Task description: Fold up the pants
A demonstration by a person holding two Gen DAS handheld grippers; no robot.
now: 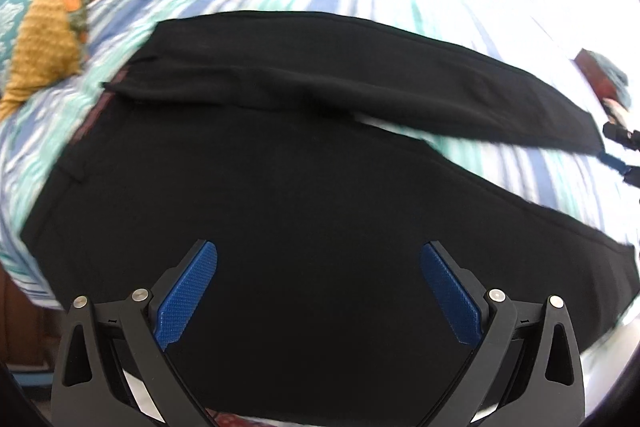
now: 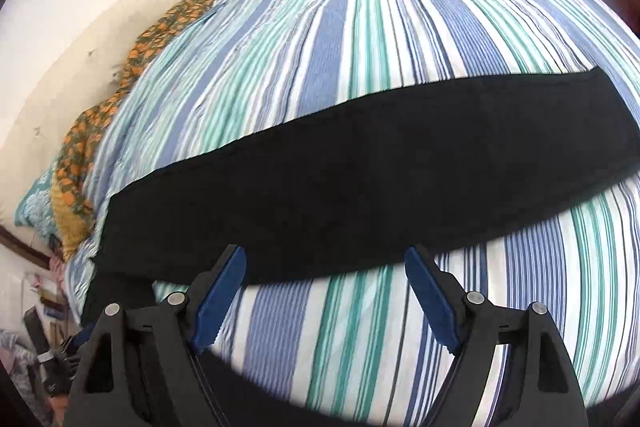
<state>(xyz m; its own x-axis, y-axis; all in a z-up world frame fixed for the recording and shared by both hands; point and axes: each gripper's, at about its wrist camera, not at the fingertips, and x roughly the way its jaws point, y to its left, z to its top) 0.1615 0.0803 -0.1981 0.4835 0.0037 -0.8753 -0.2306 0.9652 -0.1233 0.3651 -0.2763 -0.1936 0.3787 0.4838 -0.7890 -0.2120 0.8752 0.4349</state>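
The black pants are lying spread flat on a bed covered by a blue, teal and white striped bedsheet, with the waistband toward the pillow end and the two legs running away from it, splitting into a narrow V that is showing a wedge of sheet between them. The left hand-held gripper is hanging over the seat and upper thigh area, its blue pads spread wide with nothing between them. The right hand-held gripper is hovering over bare sheet just beside the lower edge of one trouser leg, its jaws likewise standing wide and gripping nothing. In the left wrist view the right gripper is also showing small at the far hem.

The fabric is looking soft, light and limp, so it is likely to sag and crease wherever it is lifted, and a single-layer pinch may be dragging only the top layer. The firmer spots for taking hold appear to be the waistband and the hems, where seams are giving the pads something thicker to bite. A pile of orange-patterned cloth is lying along the bed's far edge, well apart from the pants.
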